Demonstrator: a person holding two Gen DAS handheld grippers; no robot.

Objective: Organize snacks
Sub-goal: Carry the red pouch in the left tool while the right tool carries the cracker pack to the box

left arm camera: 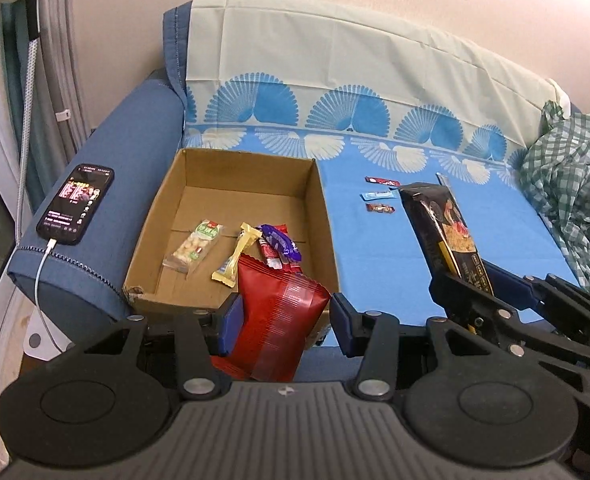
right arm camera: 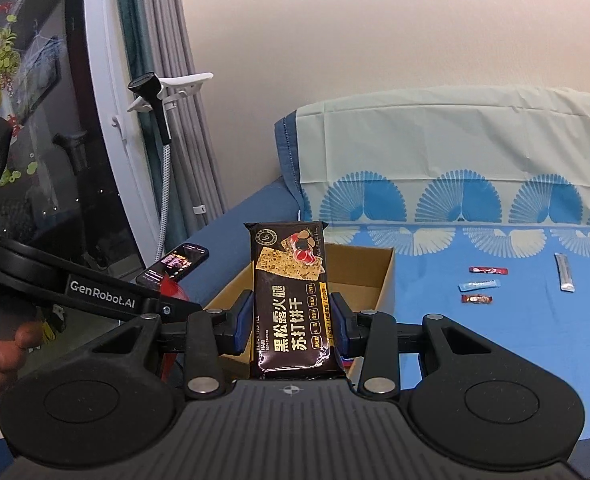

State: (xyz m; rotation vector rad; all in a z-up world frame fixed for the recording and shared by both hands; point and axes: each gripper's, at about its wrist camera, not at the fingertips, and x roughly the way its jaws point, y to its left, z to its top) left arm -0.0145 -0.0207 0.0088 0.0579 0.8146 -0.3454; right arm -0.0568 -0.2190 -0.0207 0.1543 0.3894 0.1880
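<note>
Your left gripper (left arm camera: 284, 312) clamps a red snack bag (left arm camera: 277, 320) at the lower centre of the left wrist view, just over the near wall of the cardboard box (left arm camera: 163, 248). Only this view looks into the box, where a peanut pack (left arm camera: 195, 246), a yellow bar (left arm camera: 237, 256) and a purple wrapper (left arm camera: 281, 242) lie. Your right gripper (right arm camera: 293, 320) grips a black cracker pack (right arm camera: 291, 300) upright at the centre of its own view, hiding most of the box. Both views show three small candies (right arm camera: 479, 285) on the blue cloth (right arm camera: 495, 340); the phone (left arm camera: 76, 204) sits at the left.
</note>
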